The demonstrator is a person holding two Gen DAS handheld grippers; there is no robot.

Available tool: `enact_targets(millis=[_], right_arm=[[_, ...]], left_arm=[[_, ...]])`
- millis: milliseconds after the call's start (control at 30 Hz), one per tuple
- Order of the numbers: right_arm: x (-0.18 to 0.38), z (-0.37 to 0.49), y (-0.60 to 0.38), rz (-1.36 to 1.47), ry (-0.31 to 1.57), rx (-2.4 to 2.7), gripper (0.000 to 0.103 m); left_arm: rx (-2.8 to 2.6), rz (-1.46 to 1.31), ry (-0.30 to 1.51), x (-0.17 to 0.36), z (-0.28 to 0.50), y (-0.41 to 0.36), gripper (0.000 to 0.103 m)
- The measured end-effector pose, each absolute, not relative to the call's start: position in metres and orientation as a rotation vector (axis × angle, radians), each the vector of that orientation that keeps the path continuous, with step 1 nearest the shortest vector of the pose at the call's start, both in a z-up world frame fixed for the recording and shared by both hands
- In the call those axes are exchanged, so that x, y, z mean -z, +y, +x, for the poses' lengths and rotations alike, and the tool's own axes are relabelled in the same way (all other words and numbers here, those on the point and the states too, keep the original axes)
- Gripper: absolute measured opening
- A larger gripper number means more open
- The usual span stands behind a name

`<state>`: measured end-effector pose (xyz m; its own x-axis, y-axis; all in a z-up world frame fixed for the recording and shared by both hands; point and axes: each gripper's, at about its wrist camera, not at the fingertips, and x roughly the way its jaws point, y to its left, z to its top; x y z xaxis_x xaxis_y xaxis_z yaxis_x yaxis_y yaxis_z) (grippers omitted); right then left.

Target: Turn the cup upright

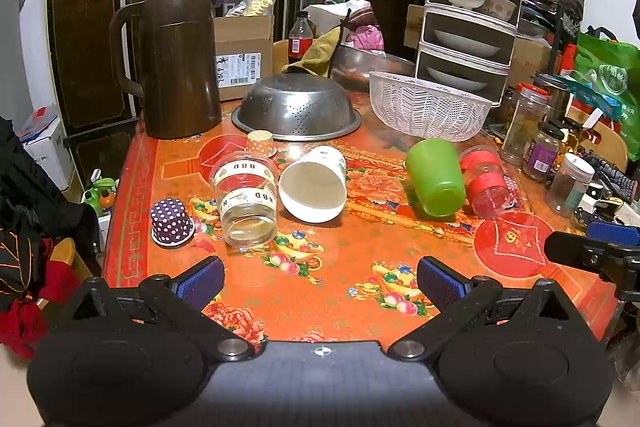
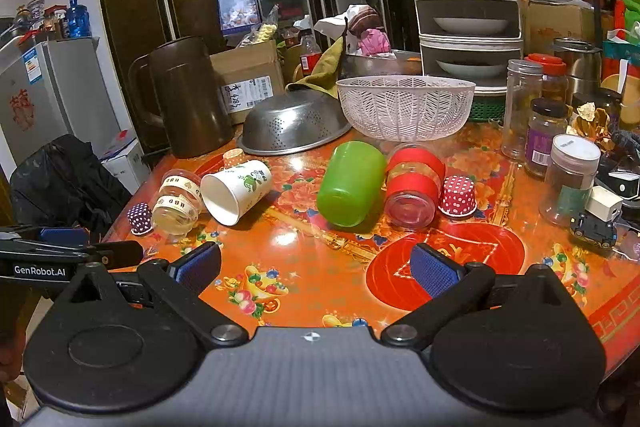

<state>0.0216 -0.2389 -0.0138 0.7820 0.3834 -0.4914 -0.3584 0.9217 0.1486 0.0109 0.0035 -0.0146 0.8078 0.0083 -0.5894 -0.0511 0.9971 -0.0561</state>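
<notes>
Both grippers are hovering low over the near edge of the table (image 1: 328, 311), empty, with the blue pads spread wide: left gripper (image 1: 320, 281) and right gripper (image 2: 316, 267). Four cups are lying on their sides in a rough row. From the left gripper, the white paper cup (image 1: 314, 185) is at about 12 o'clock with its mouth facing us, and the clear cup with HBD tape (image 1: 248, 199) is at 11, touching it. The green plastic cup (image 2: 350, 183) sits at roughly 12 from the right gripper, bottom toward us, and the clear cup with red bands (image 2: 414, 185) is pressed against its right side. A steel colander (image 1: 296, 107) sits upside down behind them.
</notes>
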Motion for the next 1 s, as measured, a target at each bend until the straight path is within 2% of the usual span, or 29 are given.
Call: enact_targets(millis=[767,1000], right_arm=[[0.016,0.023,-0.244,0.055,0.539,-0.400,0.102],[0.018,0.025,-0.252,0.065,0.538,-0.412,0.102]], left_arm=[[-0.038,-0.058,0.643,0.014,0.017,0.000,0.103],[-0.148,-0.035,0.633,-0.017,0.042,0.032,0.103]])
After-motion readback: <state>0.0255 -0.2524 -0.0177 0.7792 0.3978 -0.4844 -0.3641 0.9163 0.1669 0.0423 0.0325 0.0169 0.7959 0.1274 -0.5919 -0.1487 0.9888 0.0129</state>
